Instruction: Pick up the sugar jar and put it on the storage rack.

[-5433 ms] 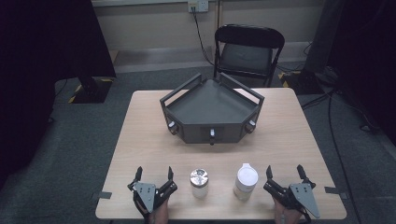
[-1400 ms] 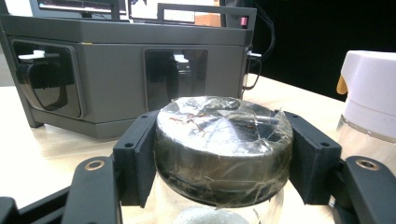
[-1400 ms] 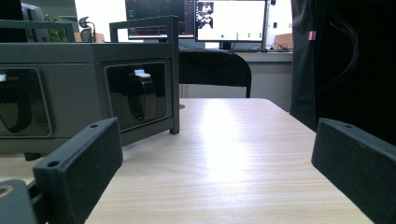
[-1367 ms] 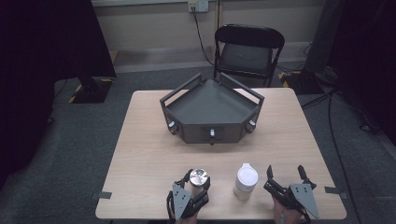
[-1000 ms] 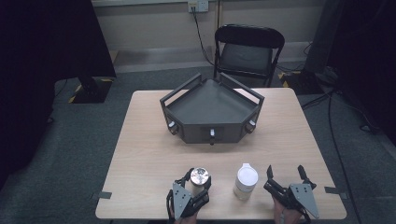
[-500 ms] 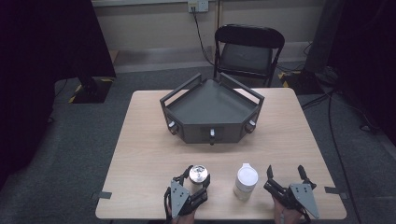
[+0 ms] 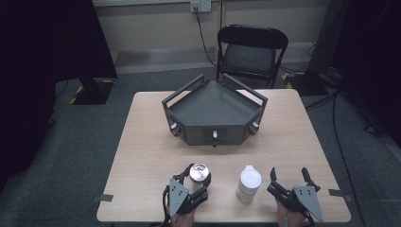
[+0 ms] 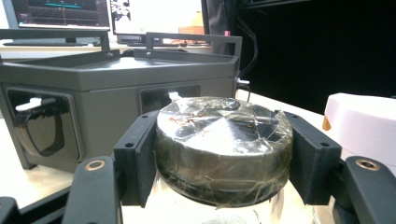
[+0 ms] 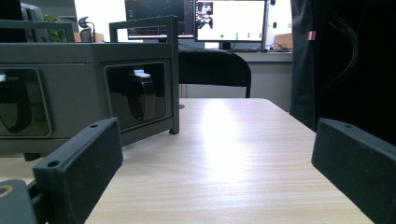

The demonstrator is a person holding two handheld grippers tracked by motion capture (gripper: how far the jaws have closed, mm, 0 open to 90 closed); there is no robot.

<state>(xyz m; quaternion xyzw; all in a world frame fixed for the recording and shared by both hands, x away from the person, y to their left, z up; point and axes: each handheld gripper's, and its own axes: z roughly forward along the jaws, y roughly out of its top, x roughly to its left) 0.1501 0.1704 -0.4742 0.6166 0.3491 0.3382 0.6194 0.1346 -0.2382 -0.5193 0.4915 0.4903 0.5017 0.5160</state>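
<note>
A glass jar with a shiny dark lid (image 7: 199, 172) (image 8: 223, 140) stands near the table's front edge. My left gripper (image 7: 198, 177) (image 8: 219, 154) is shut on that lid, one black pad on each side of it. To its right stands a white bottle with a white cap (image 7: 248, 182), whose edge also appears at the right of the left gripper view (image 8: 362, 126). My right gripper (image 7: 289, 178) (image 9: 215, 182) rests at the front right, jaws wide open, with bare tabletop between them. It is a little to the right of the white bottle.
A dark grey angular box with rails and small front knobs (image 7: 213, 112) (image 9: 70, 88) sits at the middle back of the wooden table (image 7: 142, 142). A black folding chair (image 7: 250, 52) stands behind the table. Monitors (image 9: 229, 21) glow in the background.
My left gripper has moved from the front left over to the jar and closed on its lid. Within the last second the jar has lifted or shifted slightly. The right gripper has stayed still.
</note>
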